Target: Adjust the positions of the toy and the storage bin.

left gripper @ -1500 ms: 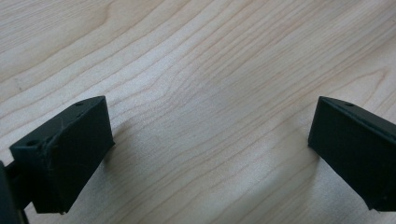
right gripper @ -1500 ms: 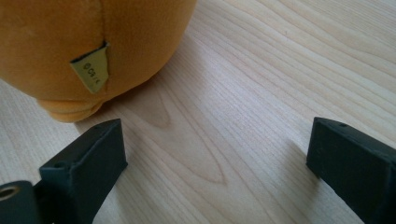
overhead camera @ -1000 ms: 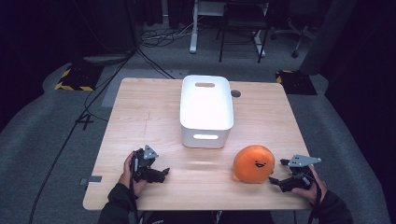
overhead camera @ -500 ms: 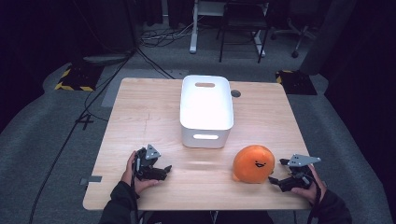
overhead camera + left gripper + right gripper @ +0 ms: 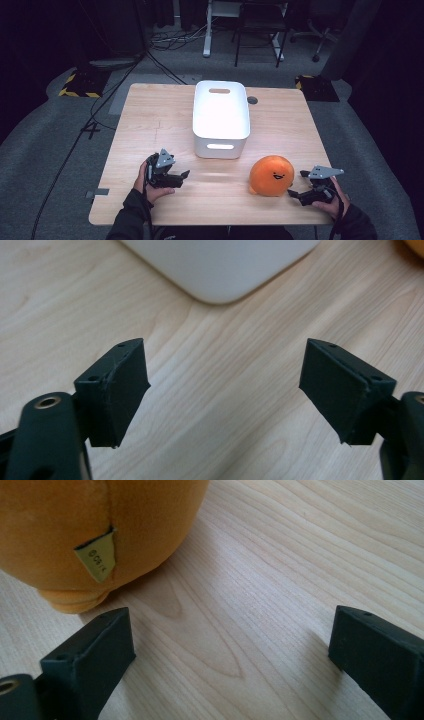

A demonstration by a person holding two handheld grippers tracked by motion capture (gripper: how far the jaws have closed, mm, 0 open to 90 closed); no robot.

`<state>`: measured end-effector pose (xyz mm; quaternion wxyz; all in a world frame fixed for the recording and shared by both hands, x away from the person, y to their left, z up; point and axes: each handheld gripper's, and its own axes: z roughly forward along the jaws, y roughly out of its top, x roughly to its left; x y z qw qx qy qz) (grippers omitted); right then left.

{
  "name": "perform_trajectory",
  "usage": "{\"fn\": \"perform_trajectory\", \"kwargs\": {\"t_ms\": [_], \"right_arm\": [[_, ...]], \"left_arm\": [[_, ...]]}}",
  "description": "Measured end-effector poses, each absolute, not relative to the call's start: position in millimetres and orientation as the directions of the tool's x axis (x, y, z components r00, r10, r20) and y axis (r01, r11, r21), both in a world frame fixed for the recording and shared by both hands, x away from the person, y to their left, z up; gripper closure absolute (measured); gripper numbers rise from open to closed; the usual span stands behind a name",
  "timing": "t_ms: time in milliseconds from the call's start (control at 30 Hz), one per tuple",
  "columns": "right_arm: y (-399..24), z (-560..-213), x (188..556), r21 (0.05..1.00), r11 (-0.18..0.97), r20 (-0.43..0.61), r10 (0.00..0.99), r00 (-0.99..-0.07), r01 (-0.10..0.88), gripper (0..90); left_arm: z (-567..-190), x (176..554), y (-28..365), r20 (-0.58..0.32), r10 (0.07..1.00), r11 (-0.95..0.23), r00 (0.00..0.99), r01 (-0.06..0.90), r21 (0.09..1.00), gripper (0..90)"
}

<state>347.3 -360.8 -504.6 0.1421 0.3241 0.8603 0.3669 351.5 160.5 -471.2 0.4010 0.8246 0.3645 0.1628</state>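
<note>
An orange plush ball with a smiling face (image 5: 272, 175) lies on the wooden table (image 5: 150, 120), near its front right. My right gripper (image 5: 299, 186) rests just right of the plush, open and holding nothing. In the right gripper view the plush (image 5: 75, 525) and its yellow tag (image 5: 97, 556) lie just ahead and left of the spread jaws. My left gripper (image 5: 183, 177) sits at the front left, open and holding nothing, its jaws pointing right. A white bin (image 5: 221, 117) stands in the middle; its near corner (image 5: 220, 265) shows ahead of the left jaws.
A small dark round disc (image 5: 252, 100) sits on the table behind the bin's right side. Bare wood lies between the two grippers and along the table's left side. Beyond the table are cables, chair legs and a yellow-black striped mat (image 5: 80, 89) on the grey floor.
</note>
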Motion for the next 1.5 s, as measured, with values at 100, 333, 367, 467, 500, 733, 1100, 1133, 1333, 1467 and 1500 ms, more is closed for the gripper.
{"fn": "perform_trajectory", "kwargs": {"t_ms": [100, 333, 367, 467, 500, 733, 1100, 1133, 1333, 1467, 1500], "right_arm": [[-361.0, -504.6, 346.7, 0.724, 0.519, -0.006, 0.664, -0.748, 0.455, 4.2], [-361.9, -504.6, 345.7, 0.723, 0.518, -0.005, 0.664, -0.747, 0.456, 4.3], [-361.9, -504.7, 345.7, 0.724, 0.518, -0.005, 0.664, -0.747, 0.456, 4.3], [-361.9, -504.7, 345.2, 0.724, 0.516, -0.002, 0.666, -0.746, 0.458, 4.4], [-362.2, -504.6, 345.0, 0.723, 0.516, -0.002, 0.666, -0.746, 0.458, 4.4], [-364.4, -504.4, 340.1, 0.722, 0.512, -0.004, 0.675, -0.737, 0.465, 4.6], [-365.8, -504.6, 338.8, 0.724, 0.515, -0.009, 0.672, -0.740, 0.459, 4.7], [-365.8, -504.6, 338.8, 0.724, 0.515, -0.009, 0.673, -0.740, 0.459, 4.7], [-365.8, -504.6, 338.9, 0.724, 0.515, -0.009, 0.672, -0.741, 0.459, 4.7], [-365.8, -504.6, 338.8, 0.724, 0.515, -0.009, 0.672, -0.740, 0.459, 4.7], [-365.8, -504.6, 338.8, 0.724, 0.515, -0.009, 0.672, -0.741, 0.459, 4.8]], "left_arm": [[-461.6, 354.6, 156.4, -0.015, 0.721, -0.410, 0.693, 0.444, 0.797, 20.7], [-444.5, 365.6, 146.4, -0.008, 0.718, -0.385, 0.696, 0.408, 0.828, 21.3], [-441.0, 366.5, 145.4, -0.003, 0.712, -0.387, 0.702, 0.396, 0.832, 21.3], [-426.6, 367.2, 142.1, 0.027, 0.707, -0.393, 0.707, 0.361, 0.845, 21.5], [-421.8, 367.2, 142.1, 0.027, 0.706, -0.389, 0.708, 0.355, 0.850, 21.5], [-400.5, 369.9, 141.8, 0.024, 0.700, -0.358, 0.714, 0.322, 0.877, 21.5], [-377.6, 373.4, 132.6, 0.051, 0.673, -0.373, 0.738, 0.279, 0.885, 22.1], [-375.9, 373.6, 131.5, 0.047, 0.670, -0.371, 0.741, 0.280, 0.885, 22.1], [-363.5, 375.6, 118.7, 0.077, 0.645, -0.398, 0.760, 0.248, 0.883, 22.0], [-360.2, 379.9, 106.7, 0.096, 0.614, -0.430, 0.783, 0.230, 0.873, 22.5], [-359.6, 380.5, 102.9, 0.098, 0.603, -0.439, 0.792, 0.228, 0.869, 22.8]]}}
